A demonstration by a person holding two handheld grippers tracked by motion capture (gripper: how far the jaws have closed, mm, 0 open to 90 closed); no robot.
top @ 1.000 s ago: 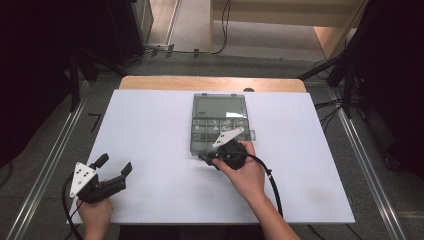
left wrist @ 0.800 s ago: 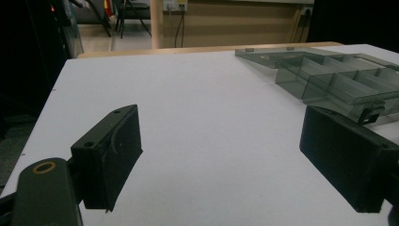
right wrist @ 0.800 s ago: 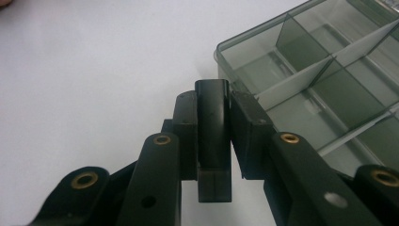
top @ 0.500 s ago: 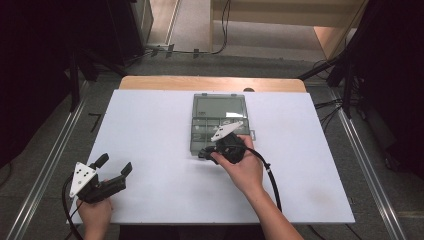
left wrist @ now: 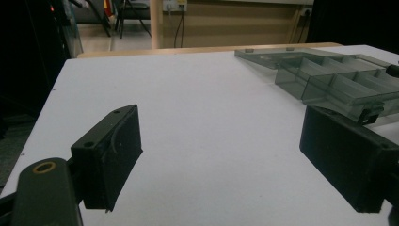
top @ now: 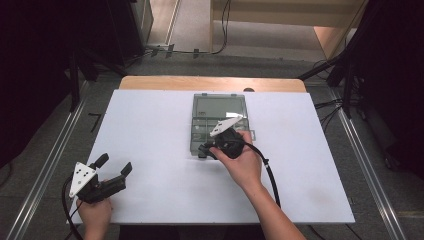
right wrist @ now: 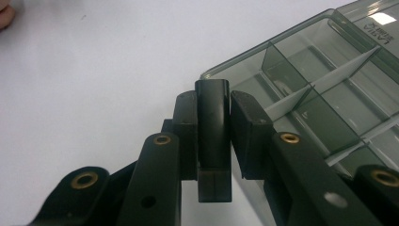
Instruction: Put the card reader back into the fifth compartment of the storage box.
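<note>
One clear compartment box on one white table. Right gripper clamps the box's dark latch. Left gripper spread wide, holding nothing.

We look down on a lab-style recording bay: a white table on a wooden top stands between metal floor rails, with black curtains at either side, cables trailing across the grey floor, and wall sockets behind.
</note>
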